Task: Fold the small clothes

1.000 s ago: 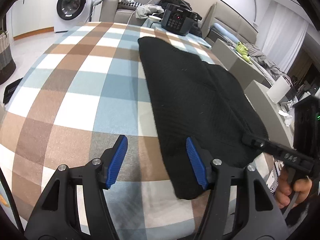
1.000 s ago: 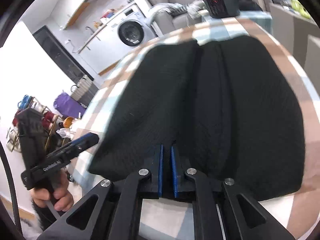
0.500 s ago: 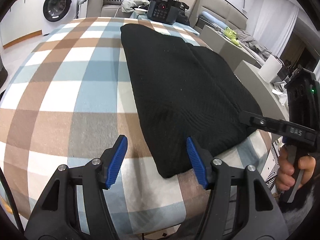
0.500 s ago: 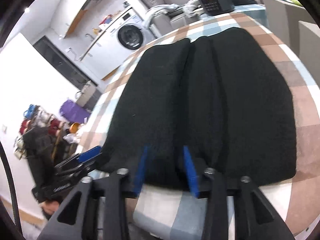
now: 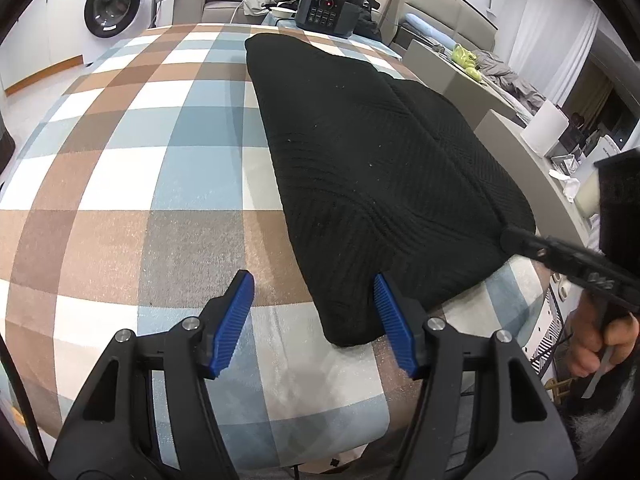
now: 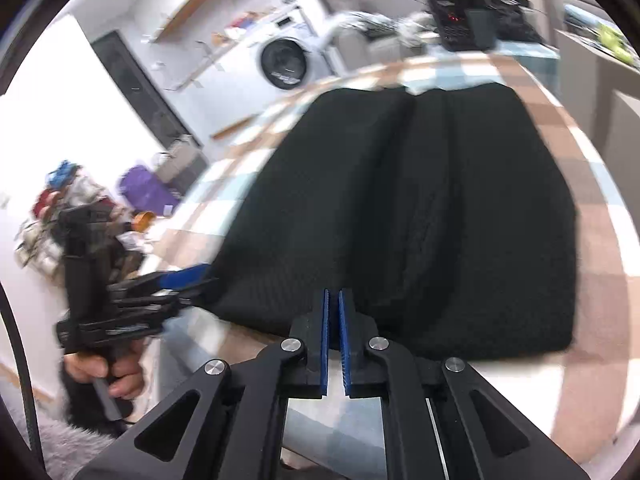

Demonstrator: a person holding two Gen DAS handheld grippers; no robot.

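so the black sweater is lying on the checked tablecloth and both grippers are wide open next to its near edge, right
Not quite. Only the left gripper is wide open, as the left wrist view shows. The right gripper has its jaws nearly shut at the near edge of the black sweater, as the right wrist view shows. The sweater does lie on the checked tablecloth.

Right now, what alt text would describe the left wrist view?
A folded black garment lies on a checked tablecloth, its near corner between the open blue fingers of the left gripper. The right gripper reaches its right edge.
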